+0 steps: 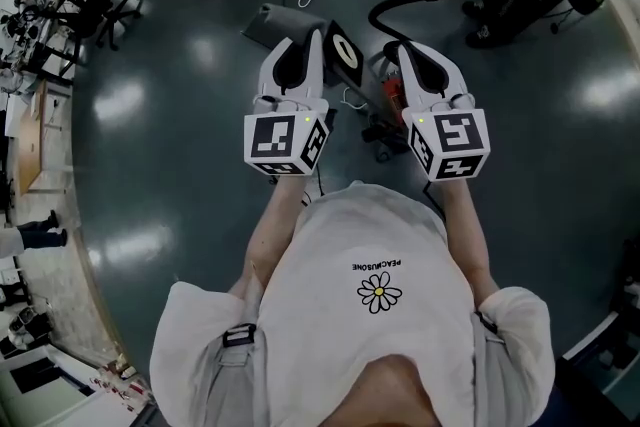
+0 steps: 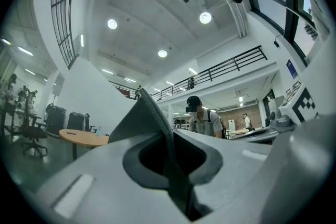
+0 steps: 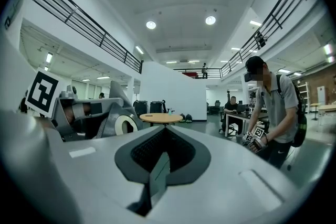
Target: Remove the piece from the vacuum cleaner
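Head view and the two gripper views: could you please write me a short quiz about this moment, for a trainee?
1. True or false: the left gripper holds a piece of the vacuum cleaner.
2. Where is the vacuum cleaner? A) on a shelf B) on the floor, ahead of the grippers C) in a box
3. Fill in: the jaws of the right gripper are ____, with nothing between them.
Key: 1 false; 2 B; 3 shut.
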A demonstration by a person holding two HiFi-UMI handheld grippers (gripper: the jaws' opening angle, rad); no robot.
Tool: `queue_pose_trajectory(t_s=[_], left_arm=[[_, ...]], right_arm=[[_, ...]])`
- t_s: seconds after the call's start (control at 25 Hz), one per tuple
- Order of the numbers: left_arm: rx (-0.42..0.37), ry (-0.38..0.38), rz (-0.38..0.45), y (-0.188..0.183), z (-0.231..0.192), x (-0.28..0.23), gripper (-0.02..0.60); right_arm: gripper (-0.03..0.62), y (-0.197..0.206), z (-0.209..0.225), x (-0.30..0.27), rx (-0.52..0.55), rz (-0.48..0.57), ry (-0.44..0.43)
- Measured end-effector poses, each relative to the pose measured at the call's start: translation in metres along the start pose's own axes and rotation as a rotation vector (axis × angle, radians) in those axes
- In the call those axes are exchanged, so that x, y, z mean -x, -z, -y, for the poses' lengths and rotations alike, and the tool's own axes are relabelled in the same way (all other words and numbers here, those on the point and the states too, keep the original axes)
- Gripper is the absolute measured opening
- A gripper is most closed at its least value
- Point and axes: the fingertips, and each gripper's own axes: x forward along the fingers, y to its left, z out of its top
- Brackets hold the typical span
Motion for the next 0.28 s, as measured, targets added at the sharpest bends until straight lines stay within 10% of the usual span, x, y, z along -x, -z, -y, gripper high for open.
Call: queue_pose_trajectory(t_s=[0.28], left_arm=[[-0.001,-0.007,0.008,-0.007,0.002,0.016,0.025]], right_arm=[[0.020,-0.004,-0.012,0.012,0.017,-0.002,-0.011]])
